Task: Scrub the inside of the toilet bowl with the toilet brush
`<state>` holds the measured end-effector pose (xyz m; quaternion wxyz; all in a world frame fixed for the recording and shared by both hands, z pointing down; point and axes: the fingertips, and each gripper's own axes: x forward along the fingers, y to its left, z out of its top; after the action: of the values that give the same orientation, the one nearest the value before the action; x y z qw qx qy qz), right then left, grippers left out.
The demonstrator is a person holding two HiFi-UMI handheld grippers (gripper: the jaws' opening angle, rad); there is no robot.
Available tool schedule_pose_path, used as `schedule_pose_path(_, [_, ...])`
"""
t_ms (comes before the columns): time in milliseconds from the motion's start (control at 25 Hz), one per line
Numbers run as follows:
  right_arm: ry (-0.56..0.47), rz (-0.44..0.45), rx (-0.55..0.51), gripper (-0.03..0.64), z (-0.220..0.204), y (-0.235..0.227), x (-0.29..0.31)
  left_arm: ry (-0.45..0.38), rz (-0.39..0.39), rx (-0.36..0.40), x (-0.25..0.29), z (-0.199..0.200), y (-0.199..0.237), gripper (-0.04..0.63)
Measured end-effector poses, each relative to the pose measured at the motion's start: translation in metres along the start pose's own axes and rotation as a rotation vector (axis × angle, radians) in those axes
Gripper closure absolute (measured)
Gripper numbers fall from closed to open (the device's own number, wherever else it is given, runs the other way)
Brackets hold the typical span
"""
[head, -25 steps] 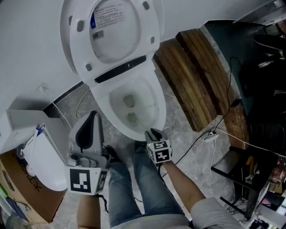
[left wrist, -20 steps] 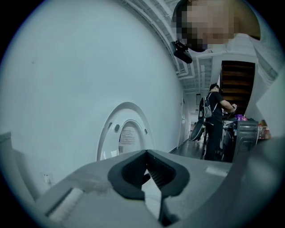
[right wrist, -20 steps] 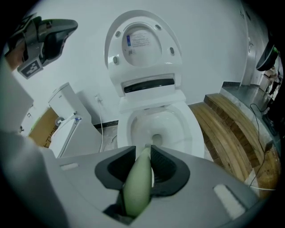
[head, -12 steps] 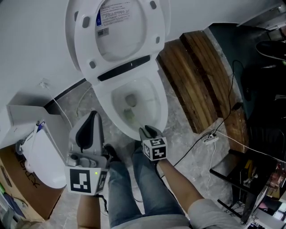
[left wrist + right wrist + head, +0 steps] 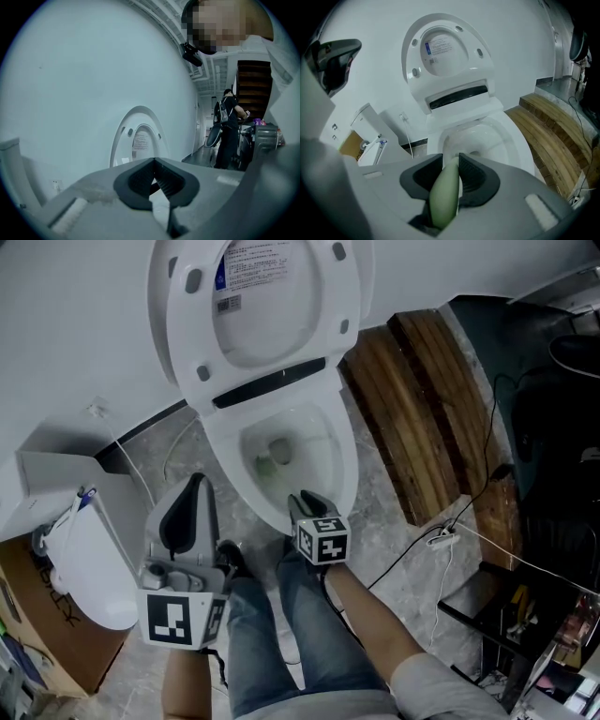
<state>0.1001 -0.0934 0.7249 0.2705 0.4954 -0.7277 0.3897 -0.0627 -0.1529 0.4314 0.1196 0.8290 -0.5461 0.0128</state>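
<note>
The white toilet [image 5: 345, 470] stands with lid and seat [image 5: 258, 306] raised; the head view looks into its bowl. My right gripper [image 5: 302, 499] hovers over the bowl's near rim, shut on the pale green handle of the toilet brush [image 5: 444, 193]. The handle runs between the jaws toward the bowl [image 5: 490, 137]. A greenish brush head [image 5: 265, 465] shows low in the bowl, left of the drain. My left gripper [image 5: 195, 484] is held to the left of the toilet and points at the wall, its jaws together with nothing in them [image 5: 154, 169].
A wooden platform [image 5: 412, 399] lies right of the toilet, with cables [image 5: 441, 526] on the stone floor beside it. A white bin [image 5: 84, 568], a white box [image 5: 56, 479] and a cardboard box [image 5: 37, 634] stand at the left. A person [image 5: 229, 133] stands far off.
My right gripper has moved left and forward over the bowl's rim, and the brush head has slid deeper toward the drain. The left gripper has stayed put.
</note>
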Motion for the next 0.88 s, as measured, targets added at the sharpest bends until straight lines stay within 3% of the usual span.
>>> schedule_pose_path(600, [-0.038,-0.007,0.056,0.512,0.042,-0.009,0.033,0.012,0.070,0.002,0.003,-0.004,0.025,0.591])
schedule_pose_path(880, [-0.015,-0.070,0.085,0.512,0.034,-0.037,0.032,0.015,0.071,-0.008,0.011,-0.008,0.026,0.591])
